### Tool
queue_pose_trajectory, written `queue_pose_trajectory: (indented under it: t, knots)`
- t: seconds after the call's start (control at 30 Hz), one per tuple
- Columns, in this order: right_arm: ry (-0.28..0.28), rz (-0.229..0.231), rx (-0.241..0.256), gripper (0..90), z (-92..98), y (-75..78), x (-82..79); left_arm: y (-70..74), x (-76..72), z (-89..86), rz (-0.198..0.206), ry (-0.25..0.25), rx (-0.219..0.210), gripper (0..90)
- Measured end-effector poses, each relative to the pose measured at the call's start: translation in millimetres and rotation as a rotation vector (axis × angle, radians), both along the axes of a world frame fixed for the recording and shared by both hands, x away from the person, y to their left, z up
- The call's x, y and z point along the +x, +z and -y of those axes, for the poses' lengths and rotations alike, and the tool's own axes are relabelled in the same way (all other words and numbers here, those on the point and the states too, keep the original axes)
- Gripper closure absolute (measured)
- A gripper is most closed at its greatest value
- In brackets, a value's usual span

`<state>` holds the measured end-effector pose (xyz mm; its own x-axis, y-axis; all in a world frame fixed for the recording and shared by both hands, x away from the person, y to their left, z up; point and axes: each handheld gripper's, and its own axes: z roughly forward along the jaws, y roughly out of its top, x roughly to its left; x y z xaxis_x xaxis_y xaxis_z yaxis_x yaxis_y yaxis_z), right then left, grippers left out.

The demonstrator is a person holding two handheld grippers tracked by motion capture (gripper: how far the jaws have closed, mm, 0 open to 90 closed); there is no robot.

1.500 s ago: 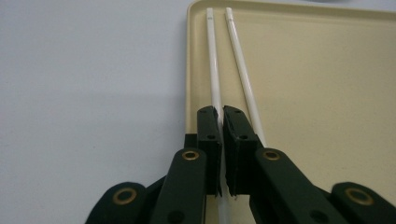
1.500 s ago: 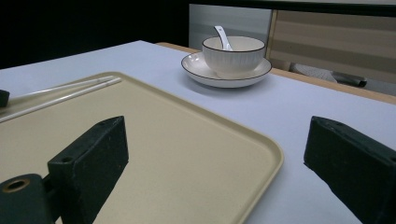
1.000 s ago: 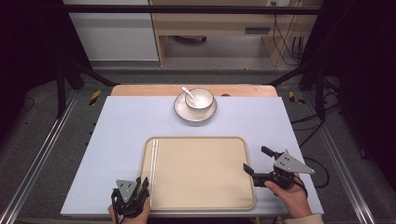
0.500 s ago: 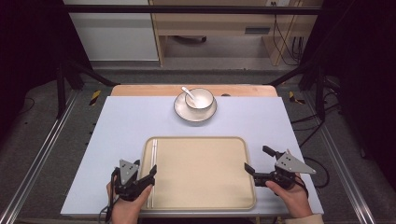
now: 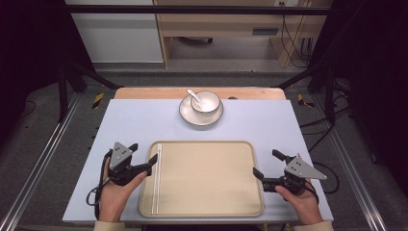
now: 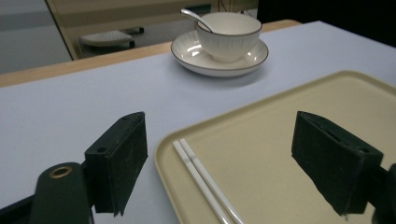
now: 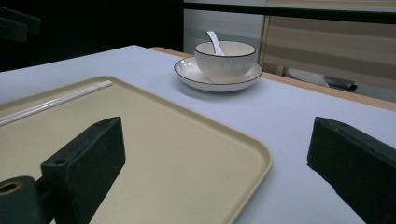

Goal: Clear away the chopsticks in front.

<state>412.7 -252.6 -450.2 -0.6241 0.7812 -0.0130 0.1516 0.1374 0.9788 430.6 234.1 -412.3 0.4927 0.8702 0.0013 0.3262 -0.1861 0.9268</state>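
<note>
A beige tray [image 5: 207,183] lies at the near middle of the table, with a pair of white chopsticks [image 5: 156,178] along its left inner edge. At the far middle a white bowl [image 5: 205,101] with a spoon [image 5: 193,95] stands on a plate [image 5: 188,113]. My left gripper [image 5: 144,152] is open at the tray's left rim, straddling the rim and the chopsticks' far end [image 6: 201,179]. My right gripper [image 5: 265,162] is open at the tray's right rim [image 7: 261,156], one jaw over the tray and one over the mat. Neither holds anything.
A pale blue mat [image 5: 144,120] covers the table, with a wooden strip [image 5: 144,92] at the far edge. Metal rails [image 5: 45,149] run along both sides on the floor. Shelving [image 5: 216,29] stands beyond the table.
My left gripper has moved forward from the table's near edge to the tray's left rim. The right gripper has barely shifted.
</note>
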Motion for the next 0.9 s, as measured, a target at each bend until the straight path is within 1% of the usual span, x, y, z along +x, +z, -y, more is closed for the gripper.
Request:
queue_pose_trajectory:
  t: [0.07,0.13,0.2,0.3,0.37,0.5,0.63,0.7,0.8,0.83,0.9]
  knots:
    - [-0.006,-0.005,0.003,4.4,0.1,0.2,-0.2,2.6,1.1,-7.4,0.023,-0.009,-0.010,16.5]
    - [-0.006,-0.003,0.000,4.3,1.1,0.3,-0.2,3.4,1.5,-14.1,0.032,-0.024,-0.013,14.8]
    - [-0.010,-0.002,0.007,4.3,1.1,0.2,0.1,3.4,1.8,-20.0,0.037,-0.036,-0.017,12.6]
    - [-0.014,-0.001,0.005,4.0,1.6,0.0,0.3,3.1,2.4,-31.6,0.056,-0.045,-0.024,11.2]
    - [-0.016,-0.001,0.004,3.9,1.9,-0.2,0.2,2.4,3.6,-38.5,0.064,-0.045,-0.036,9.9]
    - [-0.020,0.006,0.000,3.3,3.5,-0.2,0.0,-0.1,6.0,-54.5,0.086,-0.046,-0.075,9.0]
    - [-0.028,0.014,-0.001,3.2,4.8,-0.4,1.1,-8.4,5.8,-69.3,0.104,-0.068,-0.115,9.0]
    - [-0.031,0.011,-0.004,3.2,4.6,-1.0,1.6,-13.1,5.9,-74.6,0.108,-0.079,-0.110,9.1]
    - [-0.034,0.005,-0.017,3.3,4.2,-2.9,3.1,-19.9,5.3,-81.8,0.108,-0.092,-0.120,9.0]
    - [-0.036,0.007,-0.022,3.3,4.3,-3.4,3.7,-21.6,5.0,-83.2,0.109,-0.093,-0.126,9.0]
    - [-0.041,0.006,-0.021,3.3,4.3,-3.2,3.6,-24.5,4.8,-85.0,0.108,-0.097,-0.121,8.7]
